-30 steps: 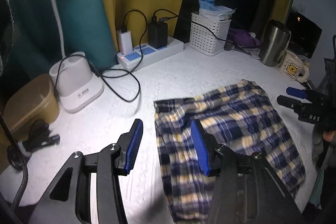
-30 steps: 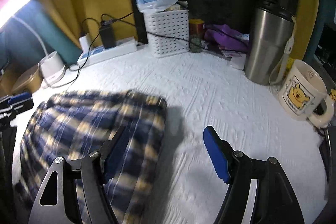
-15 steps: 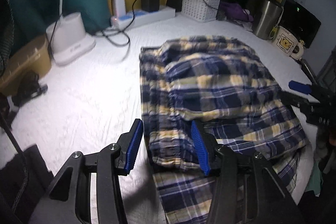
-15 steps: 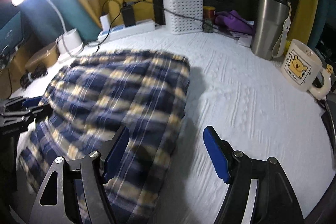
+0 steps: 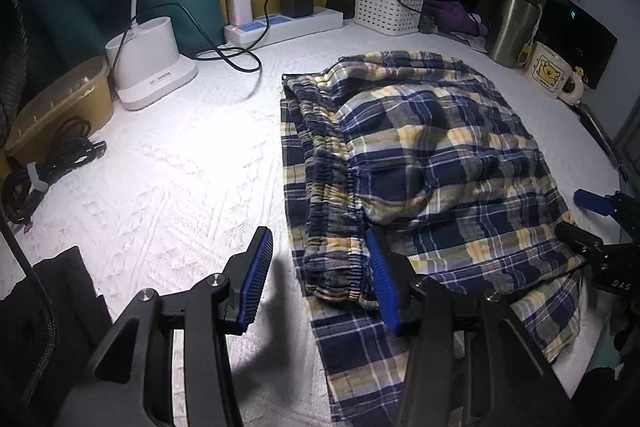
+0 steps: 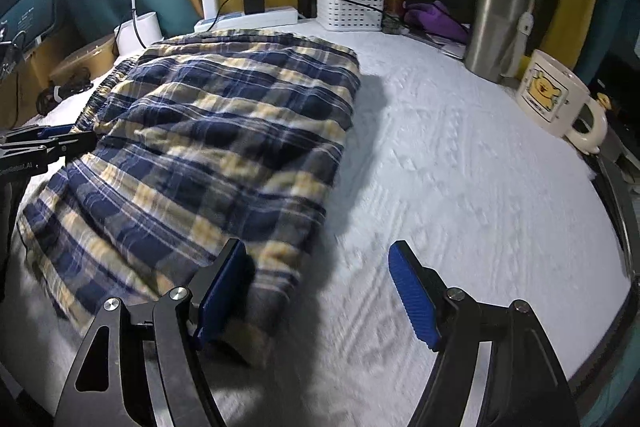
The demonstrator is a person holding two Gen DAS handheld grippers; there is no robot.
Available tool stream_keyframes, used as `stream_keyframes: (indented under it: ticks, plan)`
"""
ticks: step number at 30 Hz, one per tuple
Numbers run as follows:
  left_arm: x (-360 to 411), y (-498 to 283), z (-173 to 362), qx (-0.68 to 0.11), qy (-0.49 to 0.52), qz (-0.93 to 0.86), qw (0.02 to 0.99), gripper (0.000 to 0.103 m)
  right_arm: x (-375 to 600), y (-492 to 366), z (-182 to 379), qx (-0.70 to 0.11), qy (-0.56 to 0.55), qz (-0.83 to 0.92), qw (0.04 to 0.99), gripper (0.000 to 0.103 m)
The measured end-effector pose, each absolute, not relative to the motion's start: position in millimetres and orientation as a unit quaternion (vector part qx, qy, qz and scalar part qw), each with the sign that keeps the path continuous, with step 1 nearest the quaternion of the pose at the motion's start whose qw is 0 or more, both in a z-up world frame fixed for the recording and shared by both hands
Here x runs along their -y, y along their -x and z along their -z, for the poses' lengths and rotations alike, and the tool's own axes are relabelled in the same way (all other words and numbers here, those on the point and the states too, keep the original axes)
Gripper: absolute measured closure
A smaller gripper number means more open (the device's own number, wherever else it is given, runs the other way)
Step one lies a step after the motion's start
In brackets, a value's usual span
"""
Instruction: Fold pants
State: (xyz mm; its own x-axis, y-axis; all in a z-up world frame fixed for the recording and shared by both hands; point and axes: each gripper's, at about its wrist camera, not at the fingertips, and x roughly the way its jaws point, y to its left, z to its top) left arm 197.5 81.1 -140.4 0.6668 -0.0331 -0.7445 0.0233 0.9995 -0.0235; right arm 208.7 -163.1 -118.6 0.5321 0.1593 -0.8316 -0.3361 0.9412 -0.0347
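"DAS" on right gripper body; other print too small.

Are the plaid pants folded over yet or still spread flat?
Folded over: the plaid pants lie doubled, their elastic waistband resting atop a lower layer.

The blue-and-yellow plaid cotton pants run off the bottom picture edge beneath the left claw, whose right pad hides part of the elastic waistband. Under the right claw, the near pants corner is blurred, and the left pad covers some of it.
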Motion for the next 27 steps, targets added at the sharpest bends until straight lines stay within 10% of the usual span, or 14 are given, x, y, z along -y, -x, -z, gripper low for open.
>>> stream_keyframes:
  ticks: [27]
  plan:
    - [-88.0,-224.8,94.4,-0.371,0.034,0.025,0.927,0.048,199.5,-244.8,85.3,-0.439,0.032,-0.151,0.885,0.017]
